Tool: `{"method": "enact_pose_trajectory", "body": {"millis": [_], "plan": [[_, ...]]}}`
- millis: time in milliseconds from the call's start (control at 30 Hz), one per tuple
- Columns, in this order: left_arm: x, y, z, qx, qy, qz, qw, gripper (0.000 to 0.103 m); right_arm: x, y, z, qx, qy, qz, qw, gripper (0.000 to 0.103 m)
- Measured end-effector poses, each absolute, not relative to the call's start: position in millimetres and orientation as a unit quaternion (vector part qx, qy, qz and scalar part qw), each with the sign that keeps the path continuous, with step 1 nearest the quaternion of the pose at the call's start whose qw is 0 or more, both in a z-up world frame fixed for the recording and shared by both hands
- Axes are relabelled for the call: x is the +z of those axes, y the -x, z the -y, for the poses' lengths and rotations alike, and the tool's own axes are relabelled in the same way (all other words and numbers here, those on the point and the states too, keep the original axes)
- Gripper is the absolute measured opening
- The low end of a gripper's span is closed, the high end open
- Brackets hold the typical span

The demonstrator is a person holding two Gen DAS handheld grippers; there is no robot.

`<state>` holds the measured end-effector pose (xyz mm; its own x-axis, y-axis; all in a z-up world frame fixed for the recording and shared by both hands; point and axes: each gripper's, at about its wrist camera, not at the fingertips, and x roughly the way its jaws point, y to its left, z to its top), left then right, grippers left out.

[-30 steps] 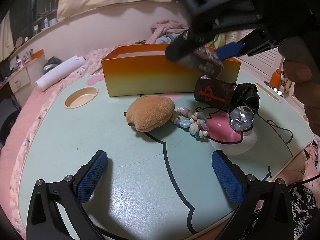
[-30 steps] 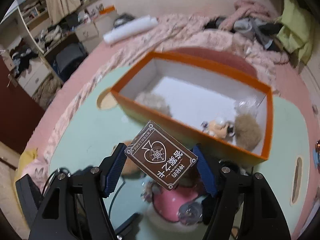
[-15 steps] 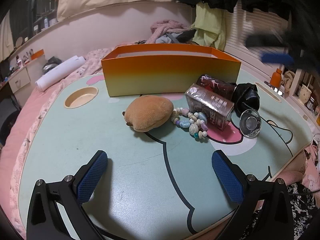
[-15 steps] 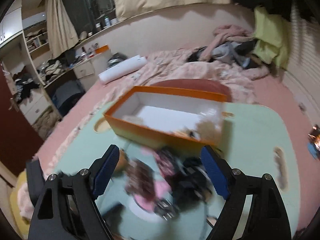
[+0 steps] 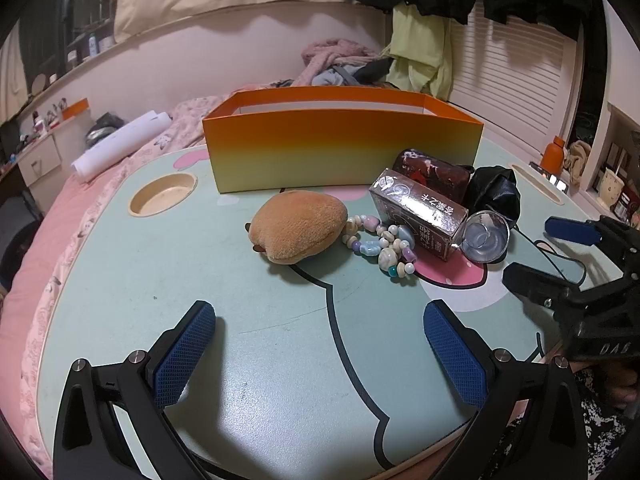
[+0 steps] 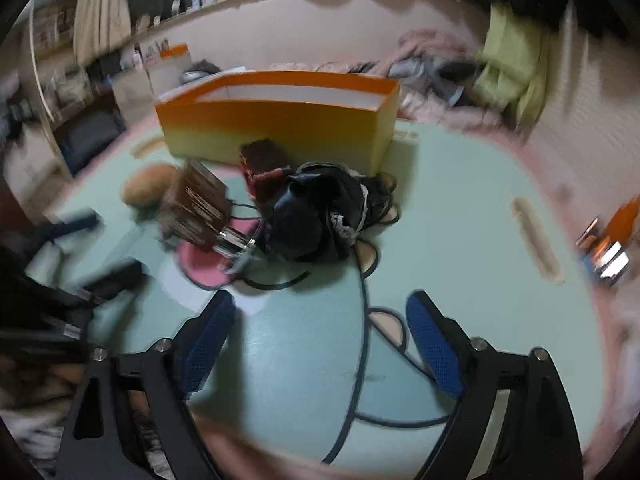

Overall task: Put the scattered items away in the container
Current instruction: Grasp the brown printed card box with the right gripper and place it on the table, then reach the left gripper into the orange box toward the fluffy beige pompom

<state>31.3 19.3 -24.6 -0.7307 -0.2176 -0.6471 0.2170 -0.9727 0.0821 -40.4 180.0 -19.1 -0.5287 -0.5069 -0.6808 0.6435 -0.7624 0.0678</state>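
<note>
Lying now on the tabltop (image 5: 200, 280), the dark card box (image 5: 418, 212) has left the right hand-held gripper (image 6: 316, 340), which carried it above the orange box (image 5: 340, 148) a second ago; it rests against the bead bracelet (image 5: 380, 240) and a small glass (image 5: 486, 236), just in front of the orange box. That container's contents are hidden from here. The right hand-held gripper's jaws are opening, nothing between them. The left hand-held gripper (image 5: 320, 344) stands wide open, empty, near the plush toy (image 5: 298, 226).

Plush toy (image 5: 298, 227), beads (image 5: 380, 242), card box (image 5: 420, 212) lie before orange container (image 5: 340, 148).
</note>
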Motion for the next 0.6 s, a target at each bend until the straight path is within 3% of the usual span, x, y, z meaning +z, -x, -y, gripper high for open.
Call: {"method": "enact_pose_trajectory", "body": {"millis": [67,367,500,600], "plan": [[-25,-31,-19,-0.930,-0.348,0.001,0.117,0.103,-22,44,-181,-0.863,-0.365,-0.084,0.338,0.103],[-20,-31,-19,-0.925,-0.364,-0.006,0.108,0.103,-23,47,-188,-0.868,-0.357,-0.073,0.338,0.103],[28,-27,-9,-0.943,-0.312,-0.046,0.110,0.103,-25,49,-188,-0.866,-0.357,-0.073,0.342,0.103],[76,2,-17,-0.947,-0.306,-0.030,0.089,0.103,-25,49,-188,-0.866,-0.358,-0.073,0.342,0.103]]}}
